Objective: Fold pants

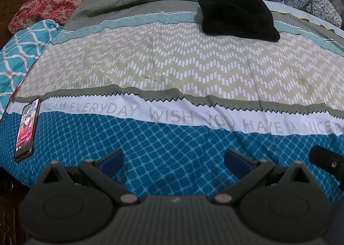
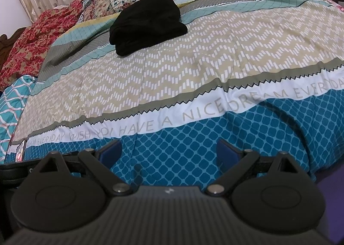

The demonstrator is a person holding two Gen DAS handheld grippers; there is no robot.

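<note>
Since the black folded pants bundle (image 1: pixel 237 13) already sat compact at upper centre-right on the patterned teal-and-beige bedsheet (image 1: pixel 172 66), left gripper (image 1: pixel 173 158) and right gripper (image 2: pixel 169 152) hung low-frame, fingers apart, holding nothing.

phone (image 2: pixel 20 150) cut by gripper body, screen unreadable | bedspread (image 1: pixel 172 68) lettering clipped at both edges | folds of pants (image 1: pixel 237 13) indistinguishable

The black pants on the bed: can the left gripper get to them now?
Probably yes: the left gripper is open and only flat bedspread lies before the black pants, though they lie far back.
</note>
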